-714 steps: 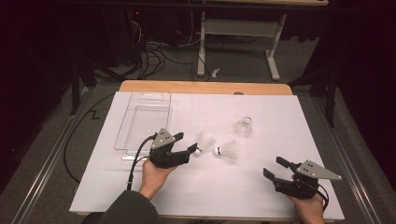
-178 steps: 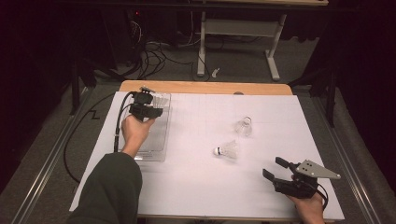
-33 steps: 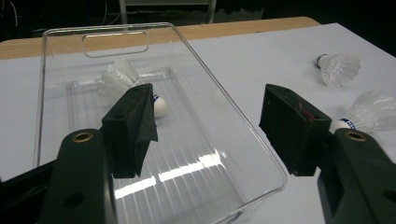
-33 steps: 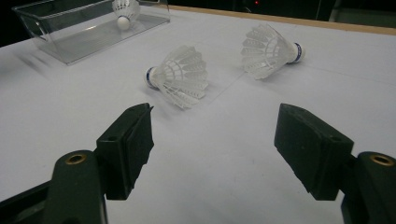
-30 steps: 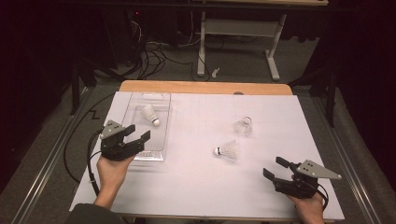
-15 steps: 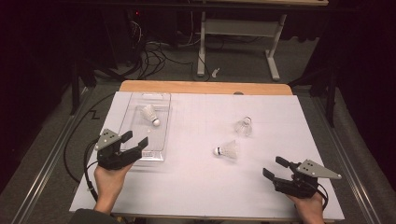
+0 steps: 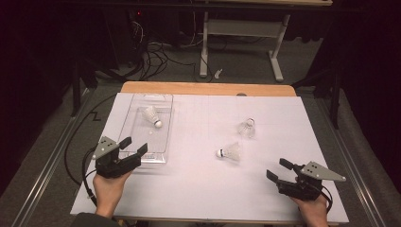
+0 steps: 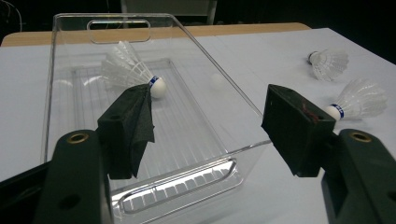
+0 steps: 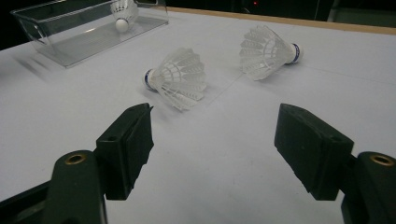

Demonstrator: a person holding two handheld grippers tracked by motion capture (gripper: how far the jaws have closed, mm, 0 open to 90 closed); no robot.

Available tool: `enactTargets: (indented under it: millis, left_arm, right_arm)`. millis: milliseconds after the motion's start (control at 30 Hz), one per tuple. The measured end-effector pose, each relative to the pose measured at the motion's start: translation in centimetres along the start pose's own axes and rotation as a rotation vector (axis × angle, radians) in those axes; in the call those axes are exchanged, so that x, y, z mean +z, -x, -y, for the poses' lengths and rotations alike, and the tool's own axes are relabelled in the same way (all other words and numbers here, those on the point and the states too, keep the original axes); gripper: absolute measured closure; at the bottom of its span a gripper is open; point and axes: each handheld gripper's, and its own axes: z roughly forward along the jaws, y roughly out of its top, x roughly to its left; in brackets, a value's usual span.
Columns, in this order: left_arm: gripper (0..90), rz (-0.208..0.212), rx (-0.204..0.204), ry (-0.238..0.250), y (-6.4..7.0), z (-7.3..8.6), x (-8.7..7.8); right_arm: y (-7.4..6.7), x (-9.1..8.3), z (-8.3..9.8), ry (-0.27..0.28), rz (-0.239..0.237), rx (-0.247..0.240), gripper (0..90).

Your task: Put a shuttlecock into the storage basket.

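A clear plastic box (image 7: 162,142) (image 8: 219,88) (image 9: 42,28) sits on the left of the white table cover. One white shuttlecock (image 7: 152,116) (image 8: 128,70) (image 9: 122,14) lies inside it near the far end. Two more shuttlecocks lie on the cover: one (image 7: 229,152) (image 8: 357,100) (image 9: 180,77) near the middle, another (image 7: 247,127) (image 8: 328,63) (image 9: 266,51) beyond it. My left gripper (image 7: 133,151) (image 8: 208,130) is open at the box's near end, jaws empty. Near the front right corner my right gripper (image 7: 279,170) (image 9: 215,149) is open and empty, facing the two loose shuttlecocks.
The white cover (image 7: 203,189) spreads over a wooden table whose far edge (image 7: 208,89) shows. Beyond it stand a metal desk frame (image 7: 241,33) and cables on the floor (image 7: 156,52). A metal rail (image 7: 42,175) runs along the table's left side.
My left gripper has drawn back toward the near edge of the box, leaving a shuttlecock inside it. The right gripper has stayed put.
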Motion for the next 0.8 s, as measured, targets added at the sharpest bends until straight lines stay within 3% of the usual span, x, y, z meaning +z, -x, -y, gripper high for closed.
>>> enactTargets:
  millis: [800]
  left_arm:
    - [33.0,0.014,-0.009,0.013,0.6,1.5,-0.5]
  right_arm:
    - [0.0,-0.1,0.0,0.001,0.002,-0.002,28.2]
